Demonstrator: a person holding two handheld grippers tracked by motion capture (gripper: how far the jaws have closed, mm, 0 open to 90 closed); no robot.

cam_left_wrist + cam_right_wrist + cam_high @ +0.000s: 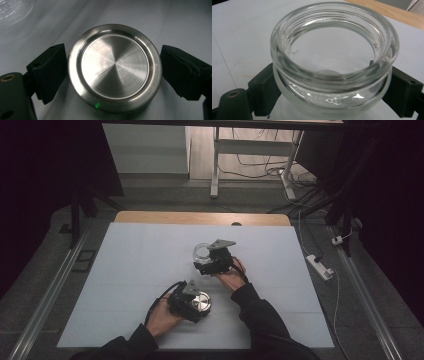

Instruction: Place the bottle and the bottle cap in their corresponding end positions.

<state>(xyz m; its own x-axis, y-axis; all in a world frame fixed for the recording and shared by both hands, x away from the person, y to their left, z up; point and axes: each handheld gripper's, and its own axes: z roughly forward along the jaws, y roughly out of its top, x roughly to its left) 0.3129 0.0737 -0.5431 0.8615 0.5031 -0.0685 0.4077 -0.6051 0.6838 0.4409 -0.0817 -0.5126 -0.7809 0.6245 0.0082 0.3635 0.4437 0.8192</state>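
In the high view, a white mat (150,285) covers the counter (200,217), and a person's two hands come in from the bottom edge, each with a set of tongs. The left tongs (196,304) sit near the front of the mat, with a round metal lid (201,301) lying flat between the jaws. The right tongs (204,260) are farther back, near the middle of the mat, set around a clear glass jar (201,252) that stands upright with its mouth open. Lid and jar are apart, the lid nearer the person. In the left gripper view, the lid (115,67) lies on the mat with its brushed face up, between the two black jaws; the left-hand jaw stands just beside the rim and a thin gap shows at the right-hand jaw, so the left tongs (113,72) are released, the lid lying free between them. The jar's base (12,10) shows faintly at the top left corner. In the right gripper view, the jar (334,62) stands on the mat, its threaded neck bare, and a jaw sits at each side of its body; whether the right tongs (332,92) press the glass or just flank it I cannot tell
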